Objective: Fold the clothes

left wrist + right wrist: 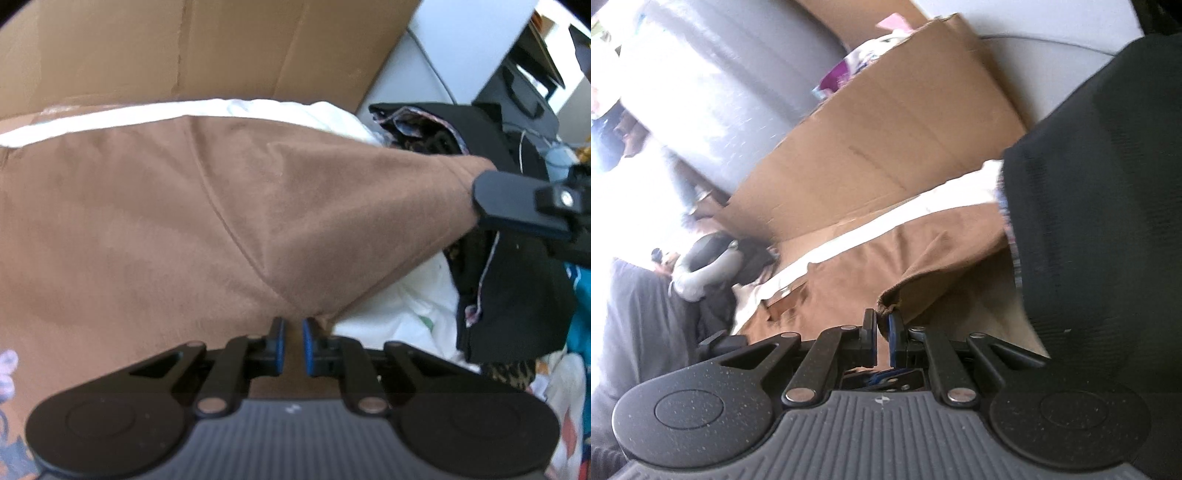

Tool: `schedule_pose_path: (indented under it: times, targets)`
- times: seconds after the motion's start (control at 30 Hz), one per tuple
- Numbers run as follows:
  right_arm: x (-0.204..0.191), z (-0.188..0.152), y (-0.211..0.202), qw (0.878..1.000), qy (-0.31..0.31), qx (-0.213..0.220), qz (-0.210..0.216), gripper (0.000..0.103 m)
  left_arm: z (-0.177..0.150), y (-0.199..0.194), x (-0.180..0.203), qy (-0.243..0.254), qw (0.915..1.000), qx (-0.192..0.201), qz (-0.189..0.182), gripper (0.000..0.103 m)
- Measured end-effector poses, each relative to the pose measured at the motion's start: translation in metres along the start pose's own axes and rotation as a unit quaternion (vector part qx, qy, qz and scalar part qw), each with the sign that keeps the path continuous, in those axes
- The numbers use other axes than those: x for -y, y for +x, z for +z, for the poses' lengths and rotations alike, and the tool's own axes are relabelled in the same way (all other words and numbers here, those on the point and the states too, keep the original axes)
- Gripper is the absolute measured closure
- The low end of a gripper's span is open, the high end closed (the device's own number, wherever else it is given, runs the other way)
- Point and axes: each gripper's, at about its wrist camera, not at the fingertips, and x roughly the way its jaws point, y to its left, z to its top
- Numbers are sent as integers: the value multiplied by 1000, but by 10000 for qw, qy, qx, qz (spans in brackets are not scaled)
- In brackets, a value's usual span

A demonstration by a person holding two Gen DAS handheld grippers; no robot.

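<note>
The brown shirt (177,221) hangs stretched between two grippers over a white cloth (399,310) in front of a cardboard box (221,48). The left gripper (293,341), angled steeply down, has its jaws nearly closed on a pinch of fabric at 6 o'clock; the right gripper (480,199), at 3 o'clock, grips the sleeve hem (886,308) with jaws drawn tight. Both holds look thin, so a sharp tug could likely slip the hem free, dropping the shirt onto the black garment (509,288) piled at 4 o'clock.
</note>
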Motion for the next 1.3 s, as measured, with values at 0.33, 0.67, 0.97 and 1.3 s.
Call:
schedule_pose_path:
  times: [0.33, 0.67, 0.97, 1.3]
  targets:
    - [-18, -12, 9, 9982, -478, -288, 201, 99, -14, -1, -20, -1196, 9918, 310, -326, 93]
    - [-30, -23, 19, 9963, -610, -540, 256, 99, -28, -5, -38, -2331, 9691, 403, -693, 94]
    - [-32, -29, 24, 9957, -650, -647, 145, 99, -37, -45, -50, -2401, 9697, 118, -428, 83]
    - [-41, -45, 47, 9869, -1164, -1113, 26, 98, -3, -127, -92, -1395, 9885, -142, 566, 70]
